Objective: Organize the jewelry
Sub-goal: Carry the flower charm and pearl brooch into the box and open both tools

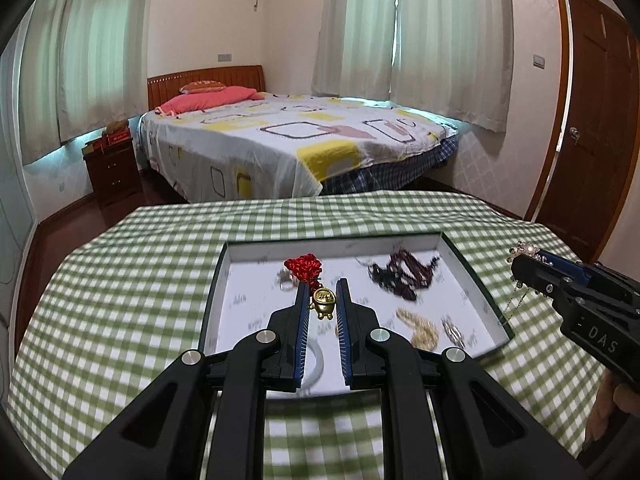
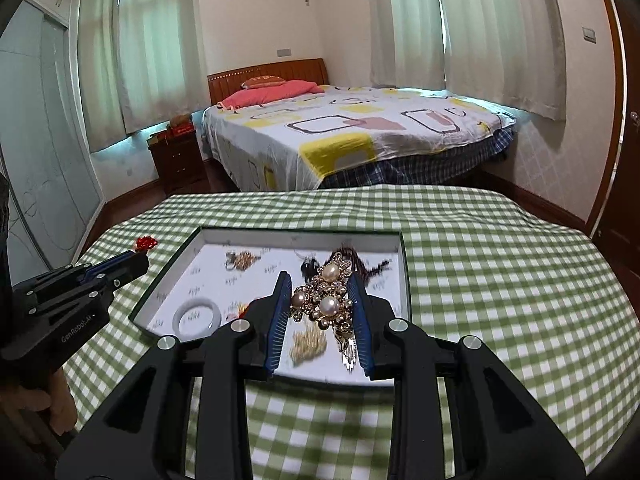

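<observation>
A white tray with a dark green rim (image 1: 332,236) (image 2: 300,232) lies on the green checked cloth. My left gripper (image 1: 321,290) is shut on a red knotted charm (image 1: 304,266) with a small gold figure (image 1: 323,303), held above the tray. From the right wrist view the left gripper (image 2: 138,258) shows at the left with the red knot (image 2: 146,243). Over the tray's near side, my right gripper (image 2: 320,280) is shut on a gold pearl brooch (image 2: 324,296). The right gripper (image 1: 520,260) with the brooch (image 1: 526,249) hangs right of the tray.
Inside the tray lie a dark bead necklace (image 1: 400,274), a gold chain (image 1: 420,328), a white bangle (image 2: 198,314), a silver ring (image 1: 286,282) and a gold piece (image 2: 242,260). A bed (image 1: 280,136) stands beyond the table. A wooden door (image 1: 592,120) is at the right.
</observation>
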A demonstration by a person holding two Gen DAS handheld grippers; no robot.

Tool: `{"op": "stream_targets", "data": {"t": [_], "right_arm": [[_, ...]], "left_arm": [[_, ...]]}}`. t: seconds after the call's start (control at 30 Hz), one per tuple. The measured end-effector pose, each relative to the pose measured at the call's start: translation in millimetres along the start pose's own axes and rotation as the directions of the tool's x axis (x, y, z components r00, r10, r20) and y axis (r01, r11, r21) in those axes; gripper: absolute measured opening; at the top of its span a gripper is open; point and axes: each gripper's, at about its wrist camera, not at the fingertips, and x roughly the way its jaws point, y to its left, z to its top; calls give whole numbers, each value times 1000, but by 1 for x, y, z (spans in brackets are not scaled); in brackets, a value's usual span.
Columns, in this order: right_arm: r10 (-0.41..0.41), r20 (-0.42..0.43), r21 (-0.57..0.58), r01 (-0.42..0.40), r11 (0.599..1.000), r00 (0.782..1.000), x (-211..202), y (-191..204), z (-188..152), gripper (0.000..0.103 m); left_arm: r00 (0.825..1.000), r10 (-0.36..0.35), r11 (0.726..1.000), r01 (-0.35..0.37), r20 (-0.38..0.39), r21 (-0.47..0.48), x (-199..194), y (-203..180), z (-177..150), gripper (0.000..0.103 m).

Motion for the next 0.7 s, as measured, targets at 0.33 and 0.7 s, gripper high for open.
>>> {"op": "stream_targets", "data": {"t": [0.33, 0.7], "right_arm": [[-20, 26, -9, 20, 1000, 999, 38, -10, 25, 29], [-48, -77, -5, 48, 999, 996, 107, -26, 12, 29]], "left_arm": [[999, 38, 999, -38, 18, -4, 50, 3, 27, 14], [993, 53, 999, -52, -105, 7, 112, 7, 11, 14]]}}
